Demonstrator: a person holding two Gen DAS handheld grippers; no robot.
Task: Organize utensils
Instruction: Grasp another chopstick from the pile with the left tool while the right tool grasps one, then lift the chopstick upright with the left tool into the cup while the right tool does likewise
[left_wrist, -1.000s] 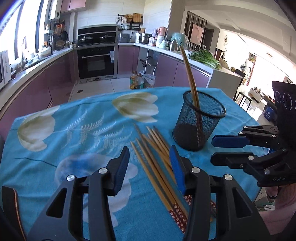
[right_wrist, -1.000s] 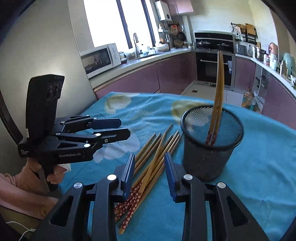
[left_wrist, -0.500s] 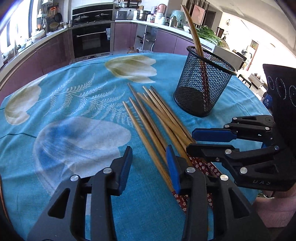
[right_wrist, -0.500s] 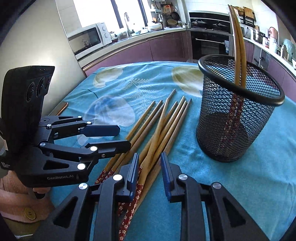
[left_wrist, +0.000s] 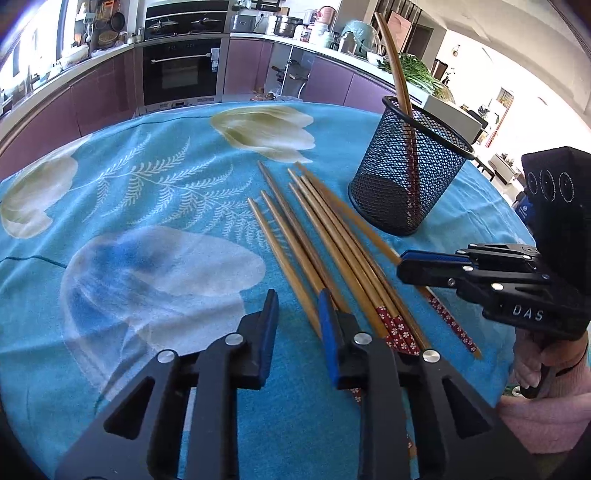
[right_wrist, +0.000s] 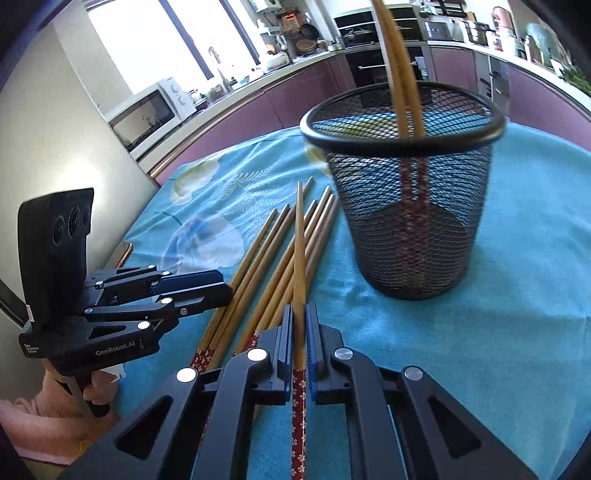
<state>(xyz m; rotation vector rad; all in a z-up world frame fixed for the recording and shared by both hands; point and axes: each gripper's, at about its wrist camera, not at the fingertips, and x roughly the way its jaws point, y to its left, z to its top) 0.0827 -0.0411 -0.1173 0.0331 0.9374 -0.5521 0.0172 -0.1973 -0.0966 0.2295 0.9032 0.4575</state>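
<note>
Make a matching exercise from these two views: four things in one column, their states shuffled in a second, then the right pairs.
Things:
1. right gripper
2. left gripper
3. mesh cup
4. loose chopsticks

States:
A. lying flat on the tablecloth
B. open, holding nothing
C. standing upright with two chopsticks inside
D. shut on one chopstick

Pairs: 1-D, 2-B, 3-C, 4-A

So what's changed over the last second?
The right gripper came down onto the pile and closed on one chopstick. The left gripper also dropped lower, staying open and empty. The cup, its two chopsticks and the rest of the pile haven't moved.
</note>
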